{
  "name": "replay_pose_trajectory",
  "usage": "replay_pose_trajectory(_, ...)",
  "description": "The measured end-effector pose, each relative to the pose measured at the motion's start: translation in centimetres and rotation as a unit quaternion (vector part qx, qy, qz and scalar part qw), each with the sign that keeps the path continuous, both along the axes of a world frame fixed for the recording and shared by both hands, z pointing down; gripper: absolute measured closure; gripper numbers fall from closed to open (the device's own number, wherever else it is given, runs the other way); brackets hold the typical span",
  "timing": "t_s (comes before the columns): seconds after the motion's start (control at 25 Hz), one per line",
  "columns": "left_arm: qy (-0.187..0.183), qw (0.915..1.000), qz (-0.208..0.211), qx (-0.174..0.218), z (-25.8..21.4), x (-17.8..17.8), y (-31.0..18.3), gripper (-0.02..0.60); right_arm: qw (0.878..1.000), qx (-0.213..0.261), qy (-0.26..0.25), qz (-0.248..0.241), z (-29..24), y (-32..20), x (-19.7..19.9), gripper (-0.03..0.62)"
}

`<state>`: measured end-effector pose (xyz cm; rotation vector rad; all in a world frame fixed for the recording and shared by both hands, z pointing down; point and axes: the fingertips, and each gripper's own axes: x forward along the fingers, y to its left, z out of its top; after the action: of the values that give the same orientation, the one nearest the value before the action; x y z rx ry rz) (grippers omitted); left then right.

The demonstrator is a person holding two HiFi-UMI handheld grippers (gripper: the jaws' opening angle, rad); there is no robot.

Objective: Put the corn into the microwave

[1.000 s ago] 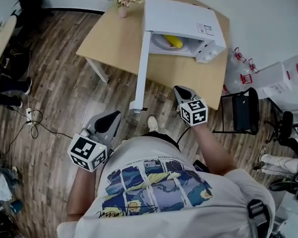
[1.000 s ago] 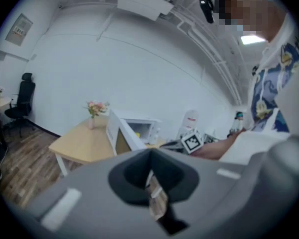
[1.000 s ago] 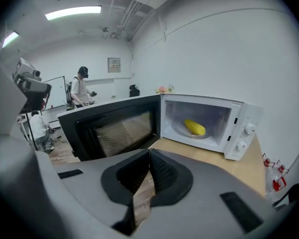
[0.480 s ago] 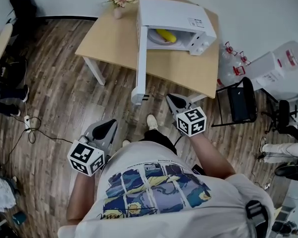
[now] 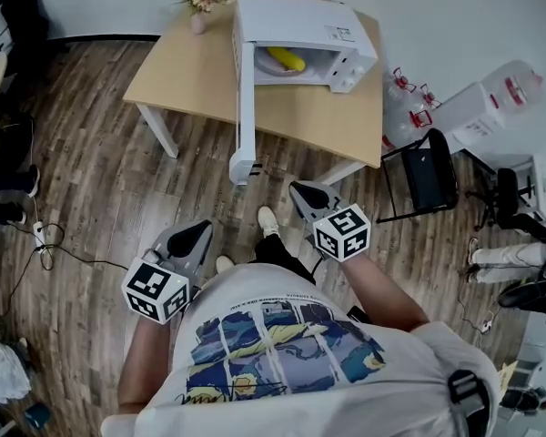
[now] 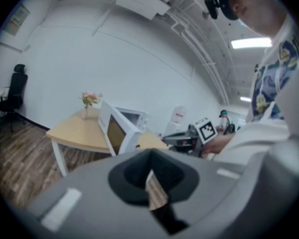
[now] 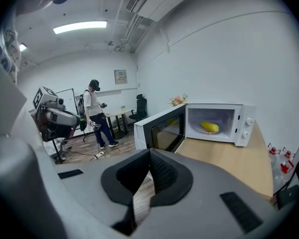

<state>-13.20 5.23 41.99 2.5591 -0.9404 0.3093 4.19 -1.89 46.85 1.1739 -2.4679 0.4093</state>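
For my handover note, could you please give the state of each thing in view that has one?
Microwave door: open, swung wide.
Corn: lying inside the microwave.
Left gripper: shut, empty.
Right gripper: shut, empty.
Flower vase: upright on the table.

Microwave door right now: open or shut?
Open. The door stands swung out from the microwave, and the corn shows inside the cavity.

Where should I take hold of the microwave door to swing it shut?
Take the door at its free end, farthest from the hinge, coming from its outer face, at the head view's left. It stands wide open, jutting past the table, so that end likely swings easiest.
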Motion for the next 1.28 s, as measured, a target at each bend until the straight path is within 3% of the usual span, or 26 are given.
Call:
replay_pose_trajectory(0.44, 0.002, 0.9998, 0.017, -0.003, 0.3, -0.1, 1.0, 0.572, 1.0, 0.006, -0.001, -0.029, -1.4, 2.2, -1.9, 0.585)
replay_pose_trajectory(1.28, 0.002, 0.9999, -0.012, -0.012, 1.2, -2.1, 1.4, 0.572, 0.998, 0.01, 0.0, -0.067, -2.2, 2.7, -4.7, 0.585)
